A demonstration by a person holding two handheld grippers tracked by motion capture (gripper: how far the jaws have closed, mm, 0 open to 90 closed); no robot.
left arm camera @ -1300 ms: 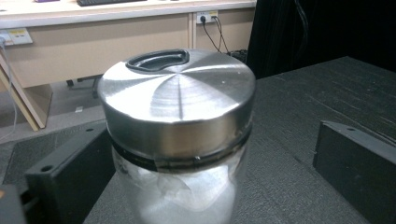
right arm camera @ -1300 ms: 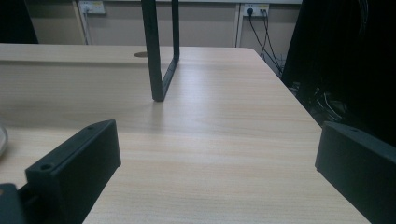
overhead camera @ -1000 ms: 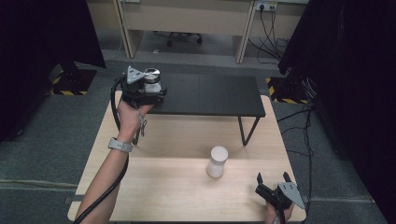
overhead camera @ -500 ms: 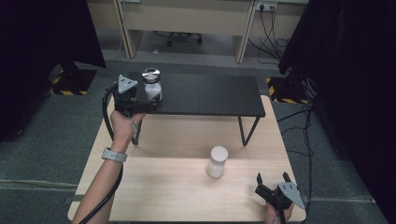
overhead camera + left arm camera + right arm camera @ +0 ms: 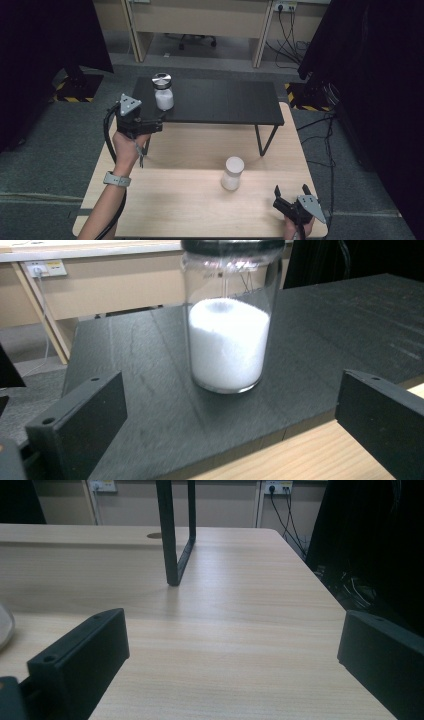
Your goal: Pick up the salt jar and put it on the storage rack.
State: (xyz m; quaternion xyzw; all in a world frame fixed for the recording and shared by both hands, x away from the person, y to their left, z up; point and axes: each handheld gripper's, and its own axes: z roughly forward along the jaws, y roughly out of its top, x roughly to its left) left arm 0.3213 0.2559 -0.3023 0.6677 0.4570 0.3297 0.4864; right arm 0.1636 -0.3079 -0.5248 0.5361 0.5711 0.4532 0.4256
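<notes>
**Standing a jar on the raised shelf**

Resting upright near the left front corner of the black shelf, the glass jar of white powder is free — the left gripper, jaws spread wide and empty, sits just before it. The right gripper idles wide and empty at the tabletop's right front corner. Count: two jars — one glass, one white jar mid-tabletop.

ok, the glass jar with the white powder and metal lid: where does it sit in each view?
High view: the jar stands upright at the left end of the black shelf, just beyond the left gripper.
Left gripper view: the jar is top centre, ahead of the open jaws, apart from both.
Right gripper view: table and shelf leg; no jar to match here.
Shared landmark: the black shelf, whose top lies under the jar in the left gripper view.
</notes>
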